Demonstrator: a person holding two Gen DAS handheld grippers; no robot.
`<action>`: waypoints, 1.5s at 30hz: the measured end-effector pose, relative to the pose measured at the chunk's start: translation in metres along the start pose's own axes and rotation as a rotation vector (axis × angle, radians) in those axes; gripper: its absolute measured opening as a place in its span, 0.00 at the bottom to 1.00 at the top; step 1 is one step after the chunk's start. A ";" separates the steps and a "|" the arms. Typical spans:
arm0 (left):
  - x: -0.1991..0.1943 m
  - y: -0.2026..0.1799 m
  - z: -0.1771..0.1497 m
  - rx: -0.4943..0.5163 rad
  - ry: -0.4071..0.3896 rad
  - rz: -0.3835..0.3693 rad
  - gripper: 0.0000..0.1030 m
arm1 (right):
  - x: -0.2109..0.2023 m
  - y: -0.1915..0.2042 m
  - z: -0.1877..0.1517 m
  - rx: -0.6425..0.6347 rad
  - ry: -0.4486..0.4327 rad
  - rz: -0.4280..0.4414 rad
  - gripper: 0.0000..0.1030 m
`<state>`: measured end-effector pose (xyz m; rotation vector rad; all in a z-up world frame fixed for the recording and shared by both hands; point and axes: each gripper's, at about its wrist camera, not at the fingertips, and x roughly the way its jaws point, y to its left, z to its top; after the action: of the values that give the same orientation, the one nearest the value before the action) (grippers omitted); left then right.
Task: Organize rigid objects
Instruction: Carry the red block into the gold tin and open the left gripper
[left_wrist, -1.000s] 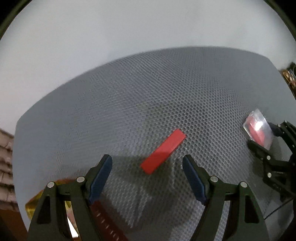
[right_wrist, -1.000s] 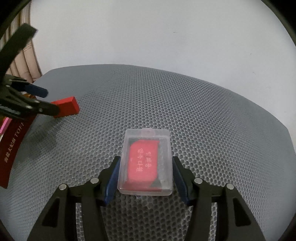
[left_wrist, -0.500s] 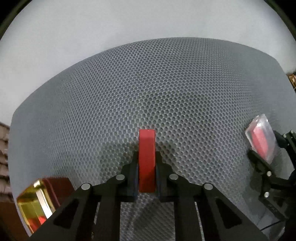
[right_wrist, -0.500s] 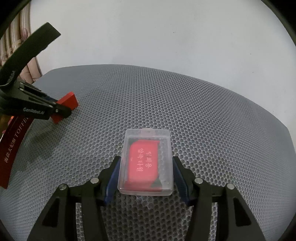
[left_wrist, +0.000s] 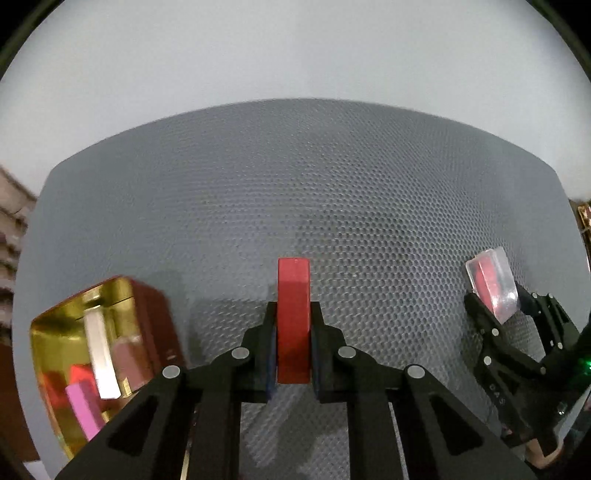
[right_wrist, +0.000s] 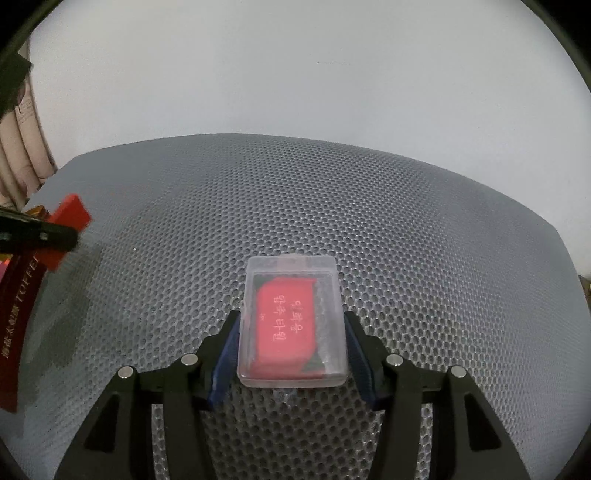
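Red rectangular block (left_wrist: 293, 317) sits pinched in my left hand-held gripper (left_wrist: 293, 343) above the grey mesh bench (left_wrist: 295, 192); it could pivot out near the gold-lined red tin (left_wrist: 88, 354). My right hand-held gripper (right_wrist: 291, 347) is closing on the clear plastic case (right_wrist: 293, 321), which may slip.

left gripper (left_wrist: 293, 328): was wide open above the red block (left_wrist: 293, 317), now clamped on it, block edge-up | block: off the grey mesh worktop (left_wrist: 332, 184) | gold box (left_wrist: 74, 350): more in left view | right gripper (right_wrist: 291, 347): closing slightly on clear case (right_wrist: 293, 321)
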<state>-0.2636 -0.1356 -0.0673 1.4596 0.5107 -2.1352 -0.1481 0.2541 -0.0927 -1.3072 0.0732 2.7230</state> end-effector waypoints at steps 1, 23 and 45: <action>-0.005 0.004 -0.002 -0.011 -0.006 0.014 0.12 | 0.001 0.001 0.001 -0.001 0.000 -0.001 0.53; -0.072 0.039 -0.039 -0.234 -0.055 0.142 0.12 | 0.004 0.019 0.004 -0.001 0.001 -0.001 0.54; -0.045 0.129 -0.054 -0.418 0.002 0.129 0.12 | 0.015 0.019 0.008 0.001 0.001 -0.002 0.54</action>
<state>-0.1330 -0.2000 -0.0477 1.2221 0.7864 -1.7928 -0.1657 0.2378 -0.1000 -1.3076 0.0730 2.7210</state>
